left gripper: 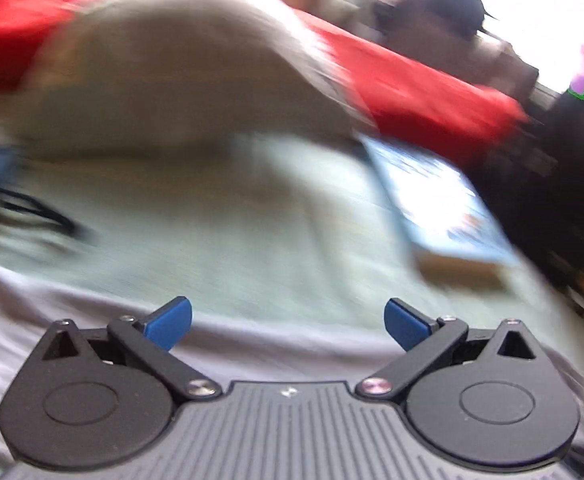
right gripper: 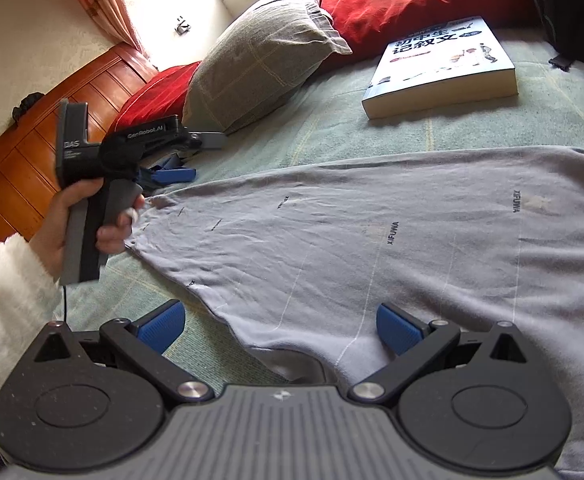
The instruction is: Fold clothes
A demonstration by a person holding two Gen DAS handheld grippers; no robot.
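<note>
Through the left wrist camera everything is smeared. My left gripper (left gripper: 288,322) has its blue pads spread wide with nothing between them, and the grey garment (left gripper: 92,312) lies directly beneath. Ahead sit a grey pillow (left gripper: 180,72) and a red pillow (left gripper: 423,96), with a book (left gripper: 443,200) ahead to the right.

Through the right wrist camera, my right gripper (right gripper: 280,330) is also wide open and empty, poised over the garment's near edge. The garment spreads flat ahead and rightward on the green bedspread (right gripper: 331,120). Far left, my left hand (right gripper: 80,224) holds the other gripper by the garment's corner.
</note>
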